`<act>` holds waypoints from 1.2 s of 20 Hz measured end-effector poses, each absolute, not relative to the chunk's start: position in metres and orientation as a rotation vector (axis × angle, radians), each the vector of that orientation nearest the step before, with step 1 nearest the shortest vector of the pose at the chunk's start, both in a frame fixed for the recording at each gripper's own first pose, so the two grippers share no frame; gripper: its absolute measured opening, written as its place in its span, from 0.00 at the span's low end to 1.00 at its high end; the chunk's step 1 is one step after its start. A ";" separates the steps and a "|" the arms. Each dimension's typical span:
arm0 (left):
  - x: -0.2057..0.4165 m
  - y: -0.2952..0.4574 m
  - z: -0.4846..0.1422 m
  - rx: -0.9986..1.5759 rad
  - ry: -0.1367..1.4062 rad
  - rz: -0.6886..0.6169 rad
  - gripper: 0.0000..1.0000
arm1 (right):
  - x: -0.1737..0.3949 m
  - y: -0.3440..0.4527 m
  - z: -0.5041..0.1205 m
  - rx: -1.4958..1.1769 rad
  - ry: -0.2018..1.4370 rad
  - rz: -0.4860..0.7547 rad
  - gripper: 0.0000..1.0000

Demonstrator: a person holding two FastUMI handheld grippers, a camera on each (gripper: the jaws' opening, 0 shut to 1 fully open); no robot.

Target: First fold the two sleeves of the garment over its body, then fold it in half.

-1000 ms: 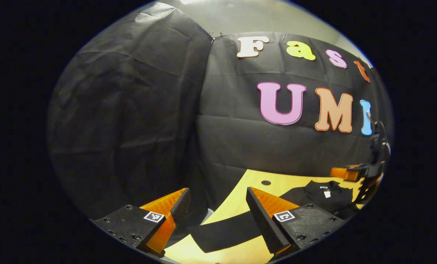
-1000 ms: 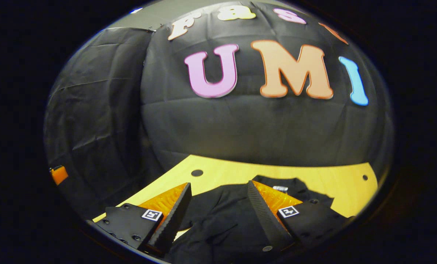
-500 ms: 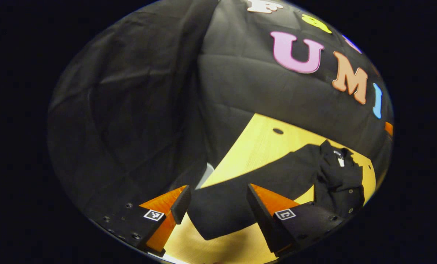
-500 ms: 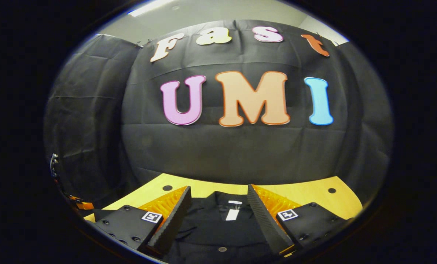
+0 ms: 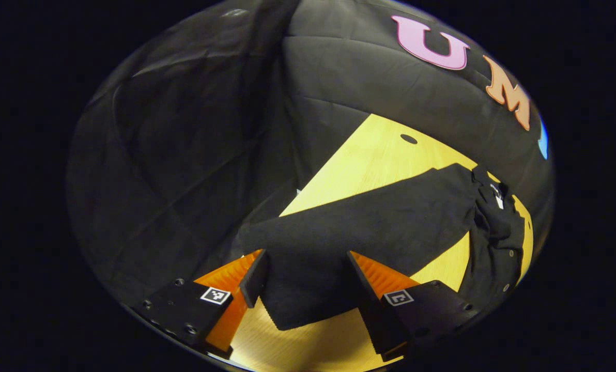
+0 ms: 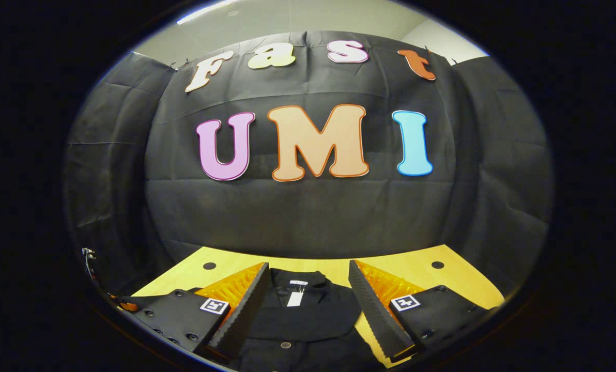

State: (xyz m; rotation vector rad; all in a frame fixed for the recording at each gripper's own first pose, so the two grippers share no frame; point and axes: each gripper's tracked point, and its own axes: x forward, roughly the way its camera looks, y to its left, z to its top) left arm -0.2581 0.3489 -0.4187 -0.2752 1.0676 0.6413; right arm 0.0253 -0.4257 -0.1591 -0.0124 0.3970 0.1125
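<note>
Both my grippers hang open over the black garment on the yellow table.

In the left gripper view, my left gripper (image 5: pixel 308 281) has its jaws spread wide with the end of a sleeve (image 5: pixel 308 289) lying flat between them, gripping nothing; whether the fingers touch the cloth I cannot tell. Farther out, the sleeve runs across the table (image 5: pixel 370 165) to the garment (image 5: pixel 494 232). In the right gripper view, my right gripper (image 6: pixel 309 294) is equally wide open and empty, above the collar (image 6: pixel 300 289), the booth wall (image 6: pixel 308 217) behind.
</note>
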 end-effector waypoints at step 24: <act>-0.004 0.153 -0.248 -0.108 0.664 0.178 0.00 | -0.045 -0.592 -0.179 0.047 0.454 -0.020 0.95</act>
